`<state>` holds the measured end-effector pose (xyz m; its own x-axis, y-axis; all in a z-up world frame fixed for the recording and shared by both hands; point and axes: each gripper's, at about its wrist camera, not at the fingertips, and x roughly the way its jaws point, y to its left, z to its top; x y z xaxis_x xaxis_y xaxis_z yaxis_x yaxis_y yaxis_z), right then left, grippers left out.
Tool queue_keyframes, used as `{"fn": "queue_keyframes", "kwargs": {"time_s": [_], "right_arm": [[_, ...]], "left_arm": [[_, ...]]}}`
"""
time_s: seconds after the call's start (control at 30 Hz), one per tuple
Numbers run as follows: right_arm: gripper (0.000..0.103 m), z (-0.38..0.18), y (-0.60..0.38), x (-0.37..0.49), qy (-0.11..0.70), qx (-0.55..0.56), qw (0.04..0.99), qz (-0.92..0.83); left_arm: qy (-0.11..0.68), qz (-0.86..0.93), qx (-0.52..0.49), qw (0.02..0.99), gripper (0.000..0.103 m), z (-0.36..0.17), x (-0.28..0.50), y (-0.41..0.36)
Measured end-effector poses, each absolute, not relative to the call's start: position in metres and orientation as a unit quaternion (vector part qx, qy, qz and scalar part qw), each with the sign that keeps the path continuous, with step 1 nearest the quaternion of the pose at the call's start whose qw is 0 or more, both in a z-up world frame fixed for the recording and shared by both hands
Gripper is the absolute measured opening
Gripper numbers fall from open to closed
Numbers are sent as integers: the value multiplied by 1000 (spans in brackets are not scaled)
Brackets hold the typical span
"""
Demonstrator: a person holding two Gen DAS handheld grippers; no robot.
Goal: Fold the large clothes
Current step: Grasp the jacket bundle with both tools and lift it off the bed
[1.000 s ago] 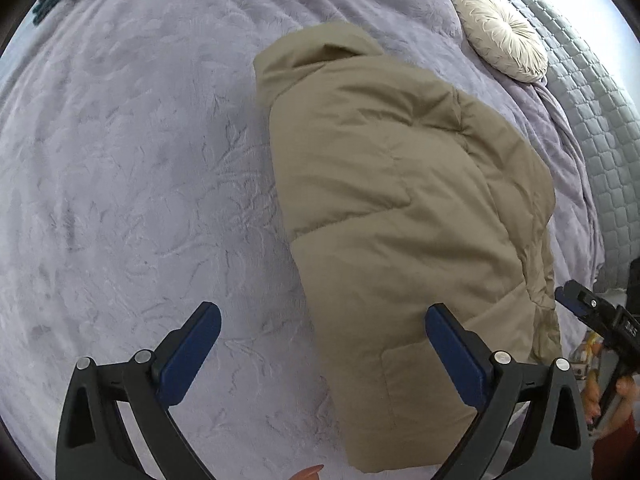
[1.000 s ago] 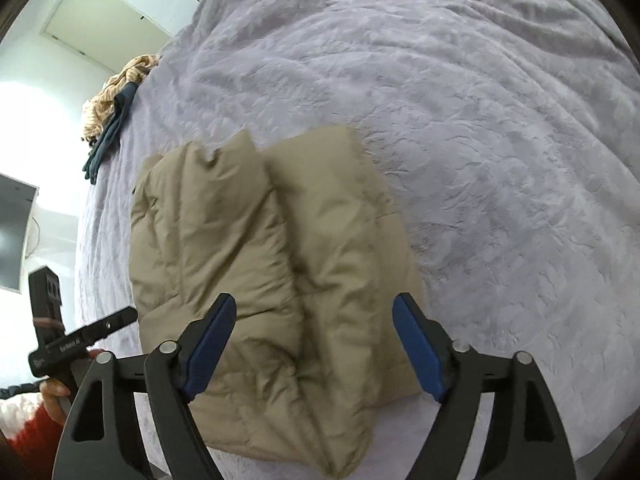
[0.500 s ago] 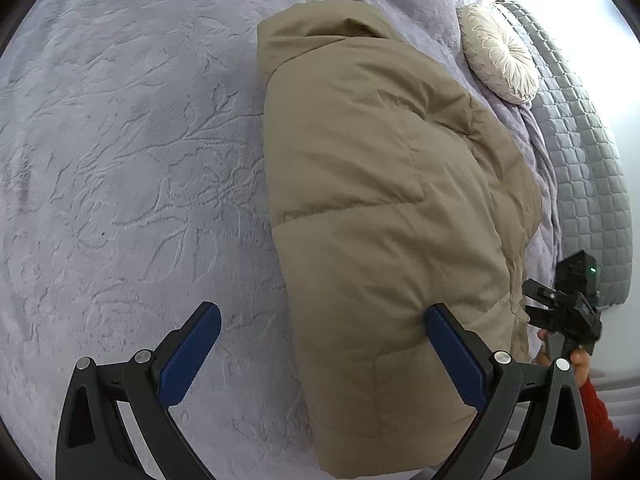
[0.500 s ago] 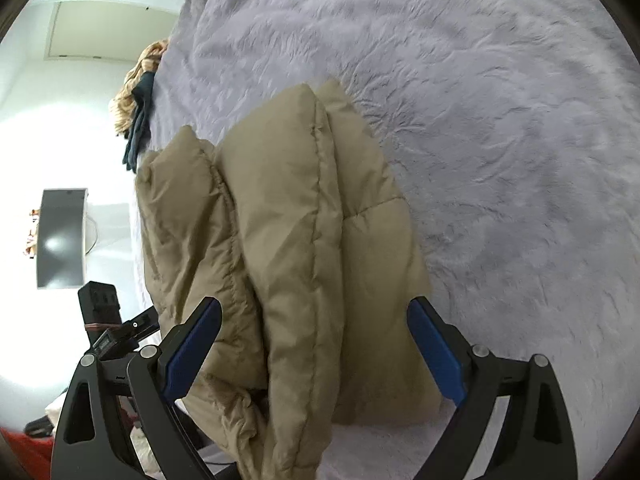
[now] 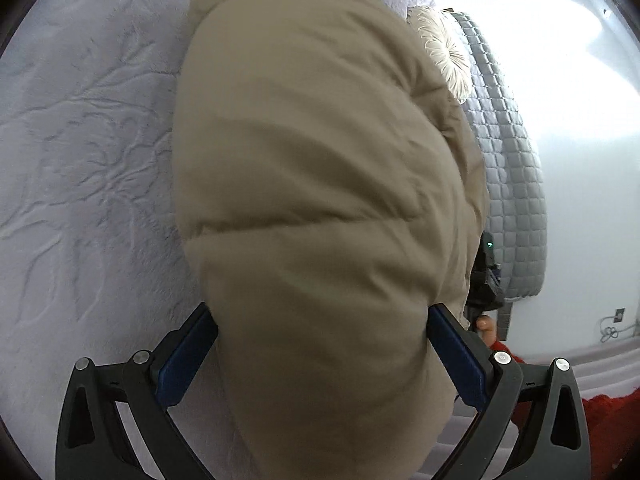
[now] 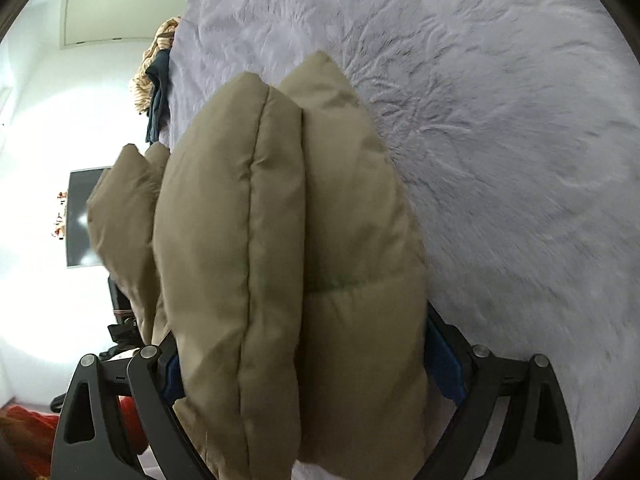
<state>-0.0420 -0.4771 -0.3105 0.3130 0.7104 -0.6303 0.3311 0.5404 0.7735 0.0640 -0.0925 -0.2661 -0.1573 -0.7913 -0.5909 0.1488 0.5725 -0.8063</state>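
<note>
The left gripper (image 5: 320, 344) has its jaws spread wide, and the coat (image 5: 320, 200) bulges up between them, filling the whole gap. Both blue pads (image 5: 188, 352) lie against the coat's flanks. The fabric does not look pinched, so this reads as released jaws straddling the bundle, not a grip. Left of the left finger is bare blanket (image 5: 80, 160). Beyond the right finger the other gripper and the person's fingertip show past the coat's edge, with a round cushion (image 5: 444, 52) farther ahead.

The right gripper (image 6: 304, 356) is likewise spread to its widest around the coat's other end, where the padded layers stand side by side between the fingers. The pads (image 6: 440, 364) are mostly hidden behind the fabric, and nothing is squeezed yet. Past the left finger a loose flap hangs free.

Risks, as I judge them: the filling is springy and the shell looks slick, so closing on such a thick stack may catch only the outer layers, letting the inner ones slide out and the fold spring apart. The loose flap may drag and unroll. Uneven closing between the two hands could twist the bundle.
</note>
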Motion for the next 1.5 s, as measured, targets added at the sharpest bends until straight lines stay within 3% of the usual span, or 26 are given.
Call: {"fn": "queue_keyframes", "kwargs": {"time_s": [0.27,0.37,0.43,0.53,0.83,1.07,1.33,1.5], "right_arm": [[94,-325,-465,-19,570,473,654,153],[80,-327,-460,-18,568,487,646,149],[62,-323,-458,-20,557,496,648,153],[47,-312,-450,-21,543,496,660,152],[44,-270,-402,-14,491,510,682,187],[44,-258,-322,46,485,496,684,228],[44,-303,-225,98,512,510,652,229],[46,-314,-220,99,528,507,655,190]], "left_arm": [[660,-405,-267,573,103,-293,75,-112],[664,-400,-265,573,103,-293,77,-119],[662,-396,-259,582,102,-287,76,-119],[646,-401,-238,605,101,-268,72,-129],[590,-431,-217,647,101,-207,83,-102],[566,-399,-204,692,101,-178,114,-25],[599,-339,-198,698,101,-209,149,67],[610,-321,-212,693,101,-240,145,76]]}}
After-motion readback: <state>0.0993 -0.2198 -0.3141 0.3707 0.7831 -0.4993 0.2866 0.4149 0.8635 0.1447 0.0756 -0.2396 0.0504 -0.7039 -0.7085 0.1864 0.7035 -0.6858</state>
